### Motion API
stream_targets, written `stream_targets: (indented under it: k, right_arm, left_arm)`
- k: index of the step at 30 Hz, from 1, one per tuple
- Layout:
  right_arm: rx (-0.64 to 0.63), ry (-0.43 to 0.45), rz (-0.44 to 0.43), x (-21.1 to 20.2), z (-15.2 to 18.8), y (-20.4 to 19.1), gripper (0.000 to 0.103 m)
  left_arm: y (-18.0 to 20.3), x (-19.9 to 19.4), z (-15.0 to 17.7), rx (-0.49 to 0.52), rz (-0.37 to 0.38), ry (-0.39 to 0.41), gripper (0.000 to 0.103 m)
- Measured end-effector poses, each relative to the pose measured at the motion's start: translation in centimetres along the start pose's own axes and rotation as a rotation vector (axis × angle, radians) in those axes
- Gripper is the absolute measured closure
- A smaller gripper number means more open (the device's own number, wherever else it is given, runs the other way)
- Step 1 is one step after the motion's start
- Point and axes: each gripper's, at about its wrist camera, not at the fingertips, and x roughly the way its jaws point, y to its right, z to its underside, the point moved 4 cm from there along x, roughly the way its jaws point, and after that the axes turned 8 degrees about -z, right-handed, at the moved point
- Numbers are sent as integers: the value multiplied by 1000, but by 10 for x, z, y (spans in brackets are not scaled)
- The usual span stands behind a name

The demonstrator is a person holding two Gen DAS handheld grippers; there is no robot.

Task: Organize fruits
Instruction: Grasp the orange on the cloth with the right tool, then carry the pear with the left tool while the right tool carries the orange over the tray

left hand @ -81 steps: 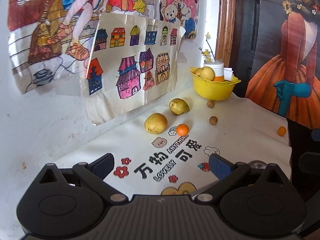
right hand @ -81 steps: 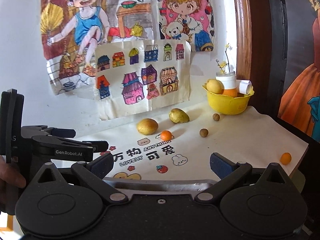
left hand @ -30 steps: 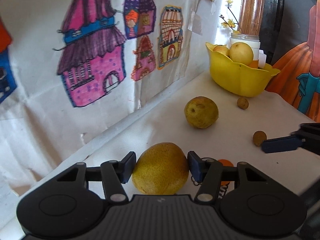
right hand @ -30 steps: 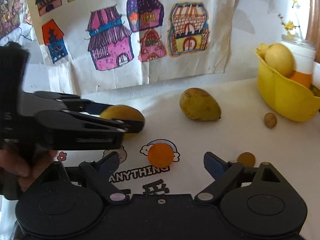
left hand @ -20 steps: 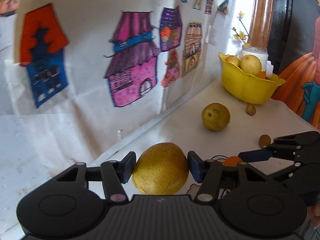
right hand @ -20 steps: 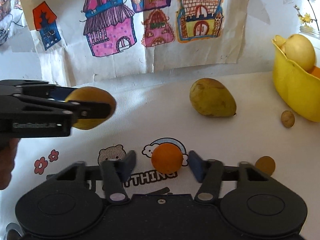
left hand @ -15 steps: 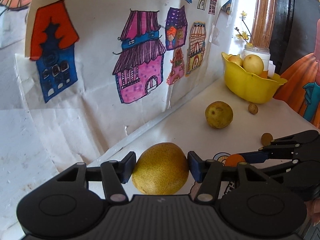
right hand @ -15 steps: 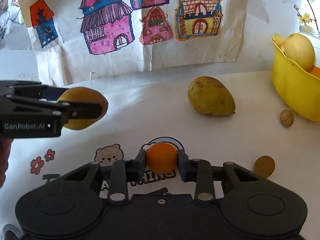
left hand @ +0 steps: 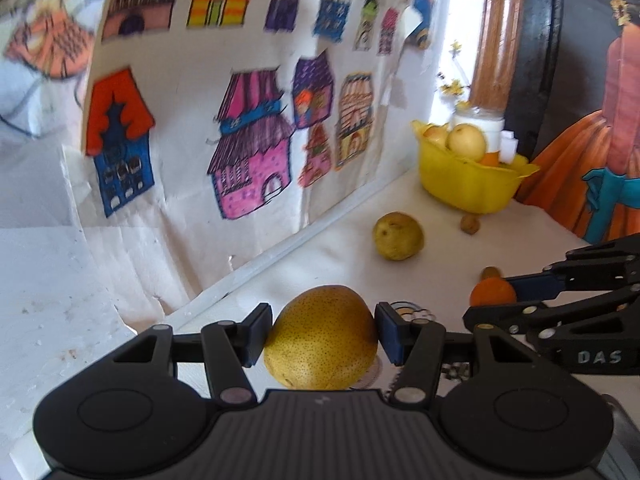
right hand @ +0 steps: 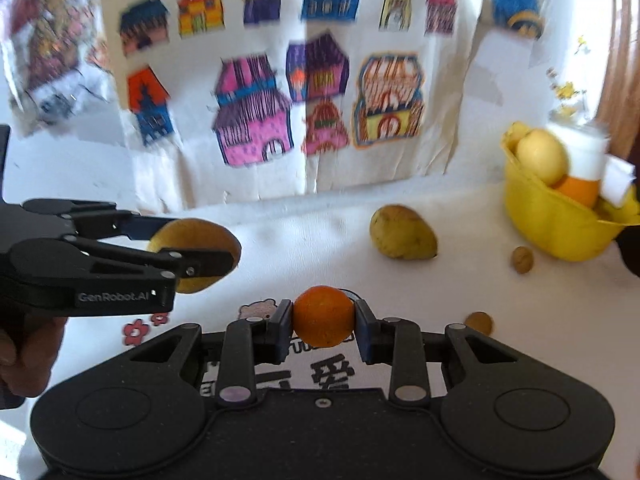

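Observation:
My left gripper (left hand: 322, 332) is shut on a large yellow-brown pear (left hand: 320, 348) and holds it above the white cloth; the right wrist view shows that pear (right hand: 180, 236) at the left. My right gripper (right hand: 323, 322) is shut on a small orange (right hand: 322, 314), lifted off the cloth; the left wrist view shows this orange (left hand: 491, 294) at the right. A yellow bowl (right hand: 536, 224) with fruit in it stands at the far right by the wall. One greenish pear (right hand: 402, 234) lies on the cloth between the grippers and the bowl.
Two small brown round fruits (right hand: 522, 259) (right hand: 479, 322) lie on the cloth (right hand: 304, 240) near the bowl. A white jar (left hand: 486, 120) stands behind the bowl. Paper drawings (left hand: 248, 168) hang on the wall along the table's far edge. A hand (right hand: 24, 356) holds the left gripper.
My right gripper closed on the small orange and lifted it off the cloth. My left gripper, still holding the pear, has risen and drawn back from the wall.

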Motion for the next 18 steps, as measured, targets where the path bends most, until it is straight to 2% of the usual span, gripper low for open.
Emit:
stream_targets:
  k: [10,18]
  right_arm:
    - [27,132,32,-106,18,-25,69]
    - [48,212,40,-163,37,-51,69]
  left_arm:
    - [23,-75,2,17,36,74,43]
    - [43,-128,12,45,62,124,43]
